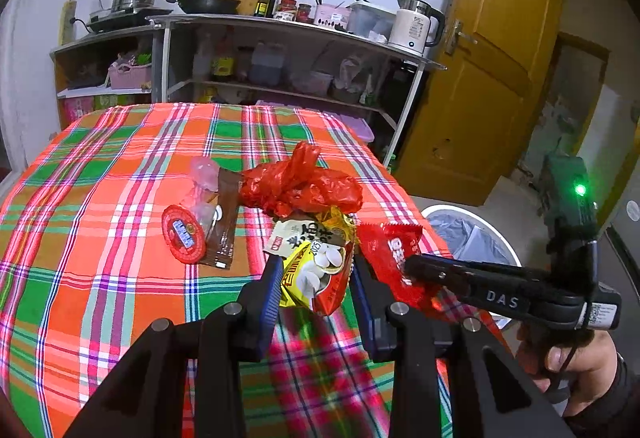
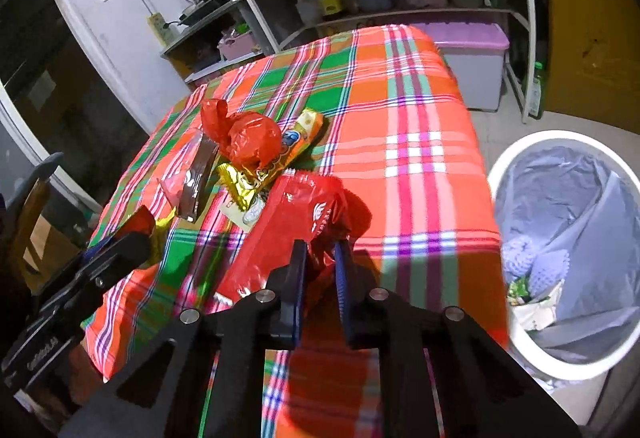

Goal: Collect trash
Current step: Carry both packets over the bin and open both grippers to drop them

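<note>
Plaid-clothed surface (image 2: 420, 109), far half bare; white lined bin (image 2: 568, 246) below its right edge. Crumpled red bag (image 1: 300, 185), brown sachet (image 1: 224, 226), round red lid (image 1: 182, 234) mid-surface. Left claw (image 1: 316, 278) part-open, gripping yellow-red snack packet (image 1: 320, 274). Right claw (image 2: 320, 258) narrowed onto red wrapper (image 2: 296, 222) at near edge.

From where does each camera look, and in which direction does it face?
Left wrist: on the left gripper, angled down over the plaid table toward the shelves; its fingers clamp a yellow-red packet; a hand shows.
Right wrist: on the right gripper, angled down at the table corner and white bin; its fingers grip a red wrapper.
Shared: table, crumpled red bag, bin.
</note>
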Available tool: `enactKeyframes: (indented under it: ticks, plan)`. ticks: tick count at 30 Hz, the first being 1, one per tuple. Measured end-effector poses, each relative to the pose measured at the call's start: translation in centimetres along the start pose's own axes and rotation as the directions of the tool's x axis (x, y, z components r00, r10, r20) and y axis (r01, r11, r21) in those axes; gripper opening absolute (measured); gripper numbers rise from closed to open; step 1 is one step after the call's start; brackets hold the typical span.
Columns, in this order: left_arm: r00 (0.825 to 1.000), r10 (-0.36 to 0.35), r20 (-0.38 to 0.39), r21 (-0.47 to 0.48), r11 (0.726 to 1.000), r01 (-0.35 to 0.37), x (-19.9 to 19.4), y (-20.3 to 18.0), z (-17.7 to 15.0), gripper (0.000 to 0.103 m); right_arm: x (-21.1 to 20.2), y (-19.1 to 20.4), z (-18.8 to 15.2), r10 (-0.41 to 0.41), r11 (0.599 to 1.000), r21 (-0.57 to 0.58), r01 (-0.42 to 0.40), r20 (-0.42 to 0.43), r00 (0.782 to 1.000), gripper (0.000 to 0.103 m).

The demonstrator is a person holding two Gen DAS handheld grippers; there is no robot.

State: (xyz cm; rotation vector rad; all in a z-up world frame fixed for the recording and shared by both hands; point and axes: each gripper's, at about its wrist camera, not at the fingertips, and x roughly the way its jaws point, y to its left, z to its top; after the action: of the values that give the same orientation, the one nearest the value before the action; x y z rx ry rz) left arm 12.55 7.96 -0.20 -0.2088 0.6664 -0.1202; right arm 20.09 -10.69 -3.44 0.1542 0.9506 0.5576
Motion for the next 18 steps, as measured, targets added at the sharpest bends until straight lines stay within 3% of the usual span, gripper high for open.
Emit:
enactKeyframes:
  ticks: [18]
  plan:
    - [0.999, -0.043, 0.031, 0.067, 0.997, 0.041, -1.9, -5.0, 0.2, 0.034, -8.0, -1.5, -1.6, -0.029, 1.000, -0.006, 0.030, 0.121, 0.992, 0.012]
